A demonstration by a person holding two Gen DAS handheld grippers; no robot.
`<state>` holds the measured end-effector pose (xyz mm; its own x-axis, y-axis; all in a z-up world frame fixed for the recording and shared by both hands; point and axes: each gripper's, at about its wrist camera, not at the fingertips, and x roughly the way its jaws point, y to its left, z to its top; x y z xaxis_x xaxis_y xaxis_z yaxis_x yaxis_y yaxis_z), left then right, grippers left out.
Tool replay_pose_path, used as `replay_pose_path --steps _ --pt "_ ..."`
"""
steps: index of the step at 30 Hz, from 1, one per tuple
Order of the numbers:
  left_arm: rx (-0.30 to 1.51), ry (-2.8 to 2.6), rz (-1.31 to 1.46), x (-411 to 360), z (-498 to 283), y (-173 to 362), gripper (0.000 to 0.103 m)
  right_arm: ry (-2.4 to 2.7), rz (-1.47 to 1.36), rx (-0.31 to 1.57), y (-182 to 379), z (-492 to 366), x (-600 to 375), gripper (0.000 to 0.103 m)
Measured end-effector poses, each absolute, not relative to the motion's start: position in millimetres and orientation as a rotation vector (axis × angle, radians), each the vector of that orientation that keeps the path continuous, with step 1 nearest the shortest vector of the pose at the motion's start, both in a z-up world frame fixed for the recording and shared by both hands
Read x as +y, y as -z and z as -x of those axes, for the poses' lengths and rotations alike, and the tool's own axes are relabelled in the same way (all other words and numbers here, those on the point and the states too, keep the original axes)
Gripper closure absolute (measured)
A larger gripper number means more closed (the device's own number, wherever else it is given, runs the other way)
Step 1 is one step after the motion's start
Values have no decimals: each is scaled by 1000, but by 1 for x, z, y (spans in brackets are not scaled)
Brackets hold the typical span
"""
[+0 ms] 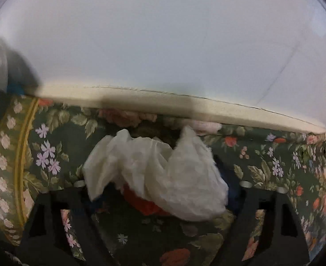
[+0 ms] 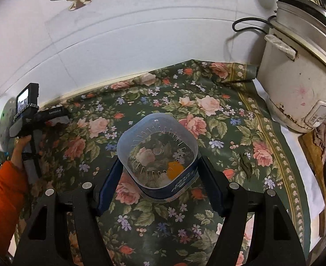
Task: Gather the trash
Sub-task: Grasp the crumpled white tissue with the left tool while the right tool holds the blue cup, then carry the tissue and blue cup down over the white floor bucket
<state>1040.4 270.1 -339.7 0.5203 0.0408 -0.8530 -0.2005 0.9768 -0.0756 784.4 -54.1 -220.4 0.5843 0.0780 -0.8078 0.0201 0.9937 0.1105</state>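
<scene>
A crumpled white tissue [image 1: 163, 166] lies on the floral tablecloth [image 1: 52, 155] close to the wall, with something orange [image 1: 145, 204] under its near edge. My left gripper [image 1: 163, 192] straddles the tissue with its jaws apart. The tissue's edges reach both pads and it looks uncompressed. In the right wrist view my right gripper [image 2: 160, 186] is shut on a clear plastic container [image 2: 156, 137] with a blue band, one blue pad [image 2: 109, 186] on each side. An orange scrap [image 2: 175, 169] lies inside the container.
A worn white rice cooker [image 2: 296, 77] with a black cord [image 2: 249, 24] stands at the back right. A person's hand [image 2: 22, 146] in an orange sleeve is at the far left by the tiled wall [image 2: 118, 44]. The tablecloth [image 2: 229, 133] ends in a border on the right.
</scene>
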Motion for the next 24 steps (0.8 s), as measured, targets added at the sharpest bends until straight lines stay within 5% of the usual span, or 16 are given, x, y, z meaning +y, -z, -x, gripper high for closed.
replay_pose_path --steps 4,24 --pt "1000 -121 163 261 -1025 329 41 -45 -118 946 219 -786 -54 36" --pt "783 -102 126 173 -792 168 41 -344 -57 793 147 -689 -103 36"
